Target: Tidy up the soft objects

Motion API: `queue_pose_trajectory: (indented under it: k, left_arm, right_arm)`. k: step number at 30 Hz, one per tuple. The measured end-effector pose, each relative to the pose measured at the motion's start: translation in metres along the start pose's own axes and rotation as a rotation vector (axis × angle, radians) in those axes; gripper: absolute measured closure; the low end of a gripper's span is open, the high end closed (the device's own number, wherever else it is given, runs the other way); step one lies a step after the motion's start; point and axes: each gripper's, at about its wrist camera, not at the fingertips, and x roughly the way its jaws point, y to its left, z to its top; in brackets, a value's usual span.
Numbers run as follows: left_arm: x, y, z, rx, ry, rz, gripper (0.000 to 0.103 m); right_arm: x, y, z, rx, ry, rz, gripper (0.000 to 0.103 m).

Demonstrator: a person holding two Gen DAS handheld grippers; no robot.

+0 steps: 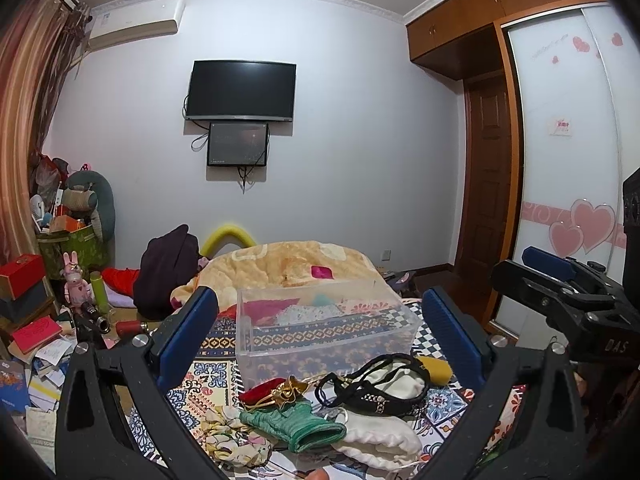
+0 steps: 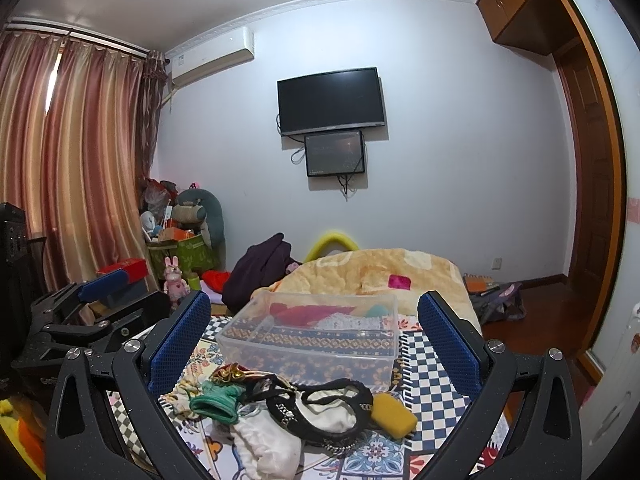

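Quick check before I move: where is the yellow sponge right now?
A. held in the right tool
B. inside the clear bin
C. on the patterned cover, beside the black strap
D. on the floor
C: the yellow sponge lies on the patterned cover by the black strap, outside the clear bin; both tools are open and empty.

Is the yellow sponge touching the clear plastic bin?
Apart. The right wrist view shows the yellow sponge lying nearer the camera than the clear plastic bin, with a strip of patterned bedspread visible between them.
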Motion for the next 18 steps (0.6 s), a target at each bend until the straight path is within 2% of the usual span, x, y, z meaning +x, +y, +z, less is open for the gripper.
queue_pose_trajectory:
  k: [3,11,13,15,18]
  left_arm:
    - [0.01,0.002,-0.007,0.003,0.042,0.002,0.0]
    - [0.048,0.008,-0.045,-0.002,0.21,-0.01,0.0]
    - [0.056,0.012,-0.056,-0.012,0.244,-0.004,0.003]
    - [0.066,0.019,-0.065,-0.028,0.286,0.002,0.015]
    - [0.078,0.029,-0.076,-0.067,0.329,0.007,0.02]
  right_arm:
    - [0.009,-0.008,-0.006,0.011,0.03,-0.016,0.0]
    - [0.039,-0.027,-0.037,0.05,0.177,-0.013,0.001]
    - [0.046,-0.028,-0.046,0.047,0.216,-0.008,0.005]
    - [0.052,-0.03,-0.054,0.049,0.251,-0.001,0.01]
    - [0.059,-0.035,-0.069,0.062,0.309,0.018,0.016]
